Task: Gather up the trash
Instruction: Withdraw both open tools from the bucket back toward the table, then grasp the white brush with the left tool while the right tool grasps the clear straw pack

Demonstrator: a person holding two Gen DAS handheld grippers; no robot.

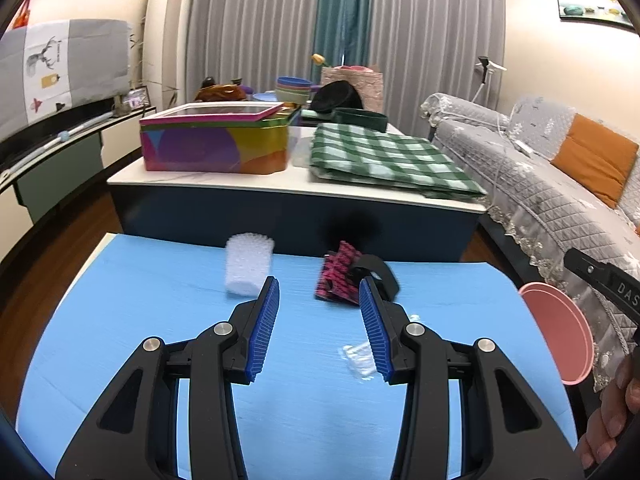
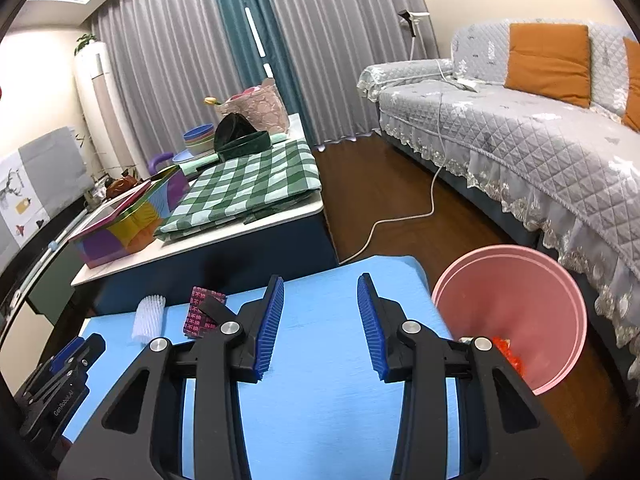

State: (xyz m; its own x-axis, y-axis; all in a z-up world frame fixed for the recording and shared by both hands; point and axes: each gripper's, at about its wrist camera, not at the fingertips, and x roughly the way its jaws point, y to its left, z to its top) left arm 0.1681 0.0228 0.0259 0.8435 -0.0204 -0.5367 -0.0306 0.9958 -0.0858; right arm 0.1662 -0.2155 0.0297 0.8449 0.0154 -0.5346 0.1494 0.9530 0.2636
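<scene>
On the blue mat (image 1: 160, 320) lie a white foam sleeve (image 1: 248, 264), a pink-and-black wrapper (image 1: 338, 274) with a black strip (image 1: 378, 270) and a small clear plastic scrap (image 1: 360, 360). My left gripper (image 1: 319, 292) is open and empty above the mat, just short of the wrapper. My right gripper (image 2: 320, 286) is open and empty near the mat's right edge. The pink bin (image 2: 512, 308) stands on the floor to the right, with red trash (image 2: 510, 354) inside. The foam sleeve (image 2: 149, 318) and wrapper (image 2: 200, 312) also show in the right wrist view.
A low white table (image 1: 280, 184) behind the mat carries a colourful tin (image 1: 216, 140), a green checked cloth (image 1: 384, 160) and bowls. A grey sofa (image 2: 520, 140) with orange cushions stands on the right. A white cable (image 2: 400, 216) runs across the wooden floor.
</scene>
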